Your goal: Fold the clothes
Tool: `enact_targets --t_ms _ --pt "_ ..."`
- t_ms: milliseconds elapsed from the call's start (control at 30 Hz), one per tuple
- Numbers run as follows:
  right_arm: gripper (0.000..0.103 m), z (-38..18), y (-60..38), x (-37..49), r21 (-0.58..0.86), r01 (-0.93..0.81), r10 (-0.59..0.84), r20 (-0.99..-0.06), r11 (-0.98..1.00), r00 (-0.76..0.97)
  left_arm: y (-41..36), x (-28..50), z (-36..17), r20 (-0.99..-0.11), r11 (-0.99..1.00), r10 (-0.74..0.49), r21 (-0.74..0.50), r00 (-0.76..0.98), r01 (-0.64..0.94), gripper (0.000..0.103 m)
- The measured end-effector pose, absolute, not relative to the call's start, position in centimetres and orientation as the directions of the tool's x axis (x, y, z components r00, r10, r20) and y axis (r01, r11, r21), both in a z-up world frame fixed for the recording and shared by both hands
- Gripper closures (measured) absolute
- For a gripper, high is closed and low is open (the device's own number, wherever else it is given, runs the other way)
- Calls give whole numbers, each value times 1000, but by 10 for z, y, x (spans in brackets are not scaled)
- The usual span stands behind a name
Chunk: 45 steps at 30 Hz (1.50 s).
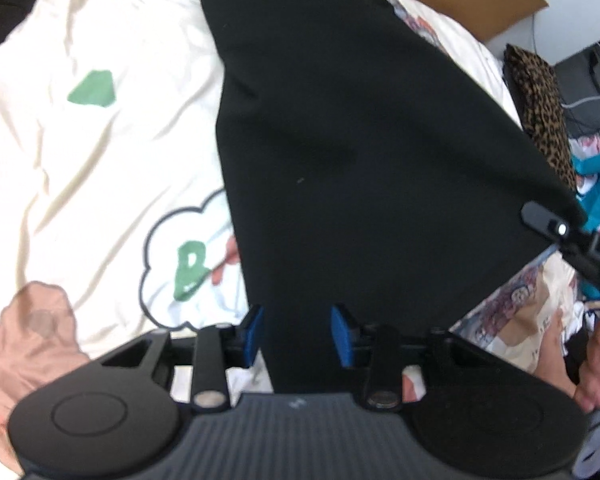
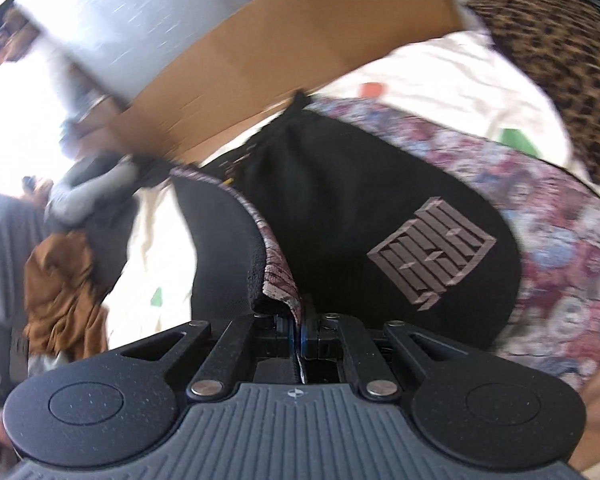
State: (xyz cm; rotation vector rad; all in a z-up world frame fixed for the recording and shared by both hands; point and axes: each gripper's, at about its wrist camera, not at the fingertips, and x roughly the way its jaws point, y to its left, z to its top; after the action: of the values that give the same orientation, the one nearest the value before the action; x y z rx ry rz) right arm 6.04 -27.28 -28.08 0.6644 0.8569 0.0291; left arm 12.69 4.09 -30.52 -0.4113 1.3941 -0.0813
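Pinching black floral-lined shirt, right gripper.

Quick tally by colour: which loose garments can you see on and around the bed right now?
Black with floral panels: 1, the black garment, pinched by the right gripper
Pink: 1, the pink cloth
Leopard print: 1, the leopard-print piece
Brown: 1, the brown cloth
Total: 4

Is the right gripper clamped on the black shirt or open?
Shut on it. In the right wrist view the right gripper has its jaws pressed together with the black shirt's floral-lined edge pinched between them.
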Motion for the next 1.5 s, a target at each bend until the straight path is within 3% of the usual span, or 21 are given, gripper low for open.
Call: enact_targets --t_ms 400,867,1300,1400,1433,1467,1500 --pt "102 -295 -332 50 511 433 120 -737 742 665 16 110 -329 -932 921 -346 -359 106 -153 62" --pt "102 -304 -359 40 461 553 12 -775 694 632 -12 88 -352 -905 893 -422 -424 46 -149 60" --pt "102 -331 -380 33 427 640 -27 -819 638 573 -22 86 -374 -844 810 -520 -535 128 -240 56" --pt "102 -337 -383 31 451 643 -15 -812 619 584 -19 101 -384 -828 787 -543 -561 143 -256 59" --pt "102 -338 -384 31 460 644 -11 -809 611 588 -17 99 -385 -820 778 -552 -571 148 -261 68" --pt "102 -340 -384 30 469 645 -7 -805 604 593 -15 96 -387 -813 769 -562 -582 154 -265 84" --pt "102 -341 -385 30 479 645 -3 -802 596 598 -6 93 -386 -804 759 -575 -593 151 -269 89"
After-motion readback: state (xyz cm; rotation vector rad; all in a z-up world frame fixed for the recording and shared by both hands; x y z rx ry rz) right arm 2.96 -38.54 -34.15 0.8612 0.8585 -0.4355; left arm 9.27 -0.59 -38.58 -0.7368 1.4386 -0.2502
